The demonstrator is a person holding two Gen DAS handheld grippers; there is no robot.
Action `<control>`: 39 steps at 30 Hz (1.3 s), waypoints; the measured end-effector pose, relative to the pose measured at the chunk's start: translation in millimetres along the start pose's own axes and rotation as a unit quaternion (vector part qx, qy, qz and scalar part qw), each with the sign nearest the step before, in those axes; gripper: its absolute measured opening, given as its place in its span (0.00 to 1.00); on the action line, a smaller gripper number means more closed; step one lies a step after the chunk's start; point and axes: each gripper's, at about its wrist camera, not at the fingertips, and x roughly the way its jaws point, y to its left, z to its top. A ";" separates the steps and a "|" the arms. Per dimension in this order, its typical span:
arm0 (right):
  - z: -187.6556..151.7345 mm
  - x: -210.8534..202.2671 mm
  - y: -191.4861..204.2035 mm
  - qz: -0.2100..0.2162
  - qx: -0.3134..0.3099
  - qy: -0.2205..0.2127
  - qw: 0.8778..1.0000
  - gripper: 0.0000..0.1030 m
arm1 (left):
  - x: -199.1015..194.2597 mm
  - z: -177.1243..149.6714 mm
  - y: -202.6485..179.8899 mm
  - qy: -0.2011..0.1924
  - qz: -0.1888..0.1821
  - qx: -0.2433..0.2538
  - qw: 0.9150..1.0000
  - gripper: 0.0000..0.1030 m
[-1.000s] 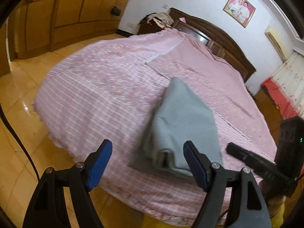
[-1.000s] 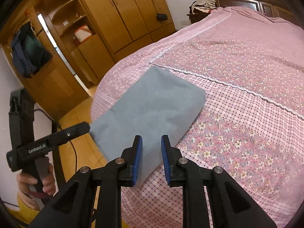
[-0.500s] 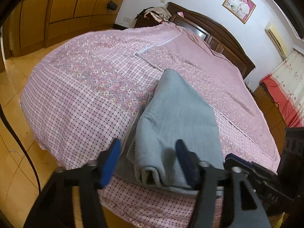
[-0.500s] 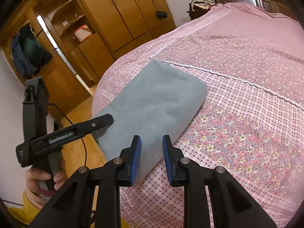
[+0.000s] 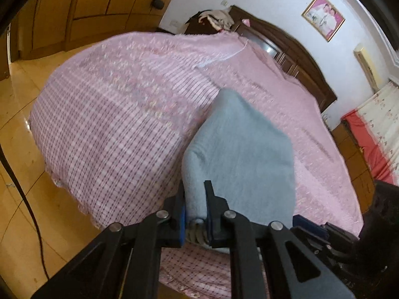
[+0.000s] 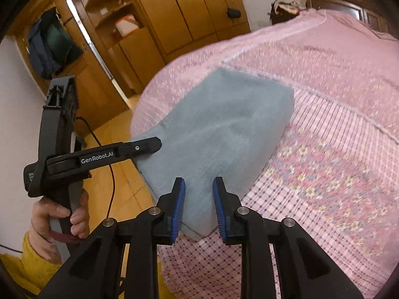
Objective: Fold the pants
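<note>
On pink bed (image 5: 112, 129) | folded pants (image 5: 244, 154) | wardrobe (image 6: 179, 12) behind

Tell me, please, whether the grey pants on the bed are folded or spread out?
Folded: the pants form a compact stacked bundle, layers visible at the near end.

We see open pink bedspread (image 6: 336, 149) right of and beyond the folded pants (image 6: 224, 129), bare floor (image 5: 30, 149) left, headboard (image 5: 294, 57) closing the far end.

pants (image 5: 239, 154) on bed (image 5: 112, 129), near its edge.
</note>
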 end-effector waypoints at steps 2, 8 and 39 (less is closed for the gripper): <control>-2.4 5.6 -2.2 0.002 0.003 0.007 1.000 0.24 | 8.5 -5.7 2.8 0.011 0.010 0.003 1.000 0.13; 1.5 -1.2 -3.0 0.000 -0.002 0.006 1.000 0.24 | 7.9 -7.5 13.7 0.017 0.018 -0.009 1.000 0.24; 69.6 40.8 -74.1 -0.075 0.056 -0.028 0.995 0.24 | 73.3 67.6 -34.3 0.040 -0.006 0.076 0.996 0.24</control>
